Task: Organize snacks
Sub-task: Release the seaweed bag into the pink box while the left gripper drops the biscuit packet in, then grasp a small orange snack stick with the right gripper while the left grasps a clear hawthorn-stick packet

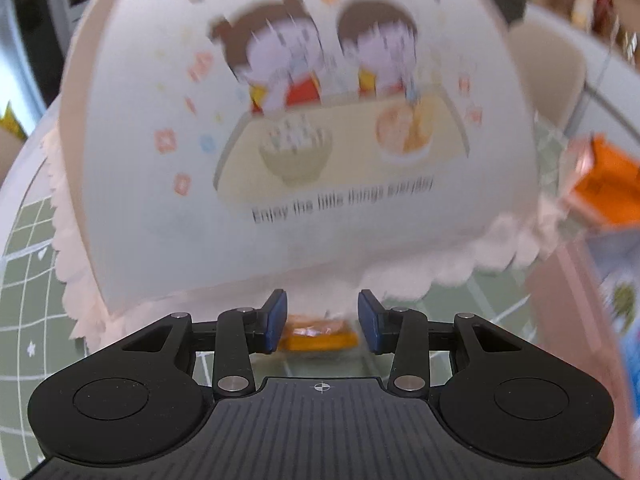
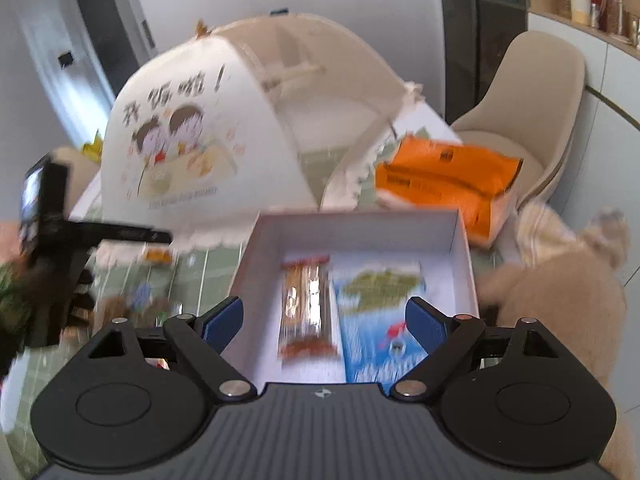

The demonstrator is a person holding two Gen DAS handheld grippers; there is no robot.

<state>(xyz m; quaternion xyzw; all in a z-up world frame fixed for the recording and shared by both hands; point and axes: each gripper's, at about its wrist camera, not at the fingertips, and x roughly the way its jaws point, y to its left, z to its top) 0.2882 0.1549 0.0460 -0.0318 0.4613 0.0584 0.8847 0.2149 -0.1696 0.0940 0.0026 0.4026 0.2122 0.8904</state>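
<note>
White box (image 2: 460,240) holds wafer bar (image 2: 306,308), blue packet (image 2: 376,328); both tongs apart, empty.

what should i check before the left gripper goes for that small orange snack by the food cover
1. Left gripper open, nothing held: ok.
2. Small orange snack lined up between the blue pads: ok.
3. Pads touching the snack: cannot tell, blurred.
4. Food cover lace edge clear of the snack: cannot tell; it hangs just behind.
5. White box has space left beside the clear-wrapped snack and blue packet: ok.
6. Right gripper open and empty over the box: ok.
</note>
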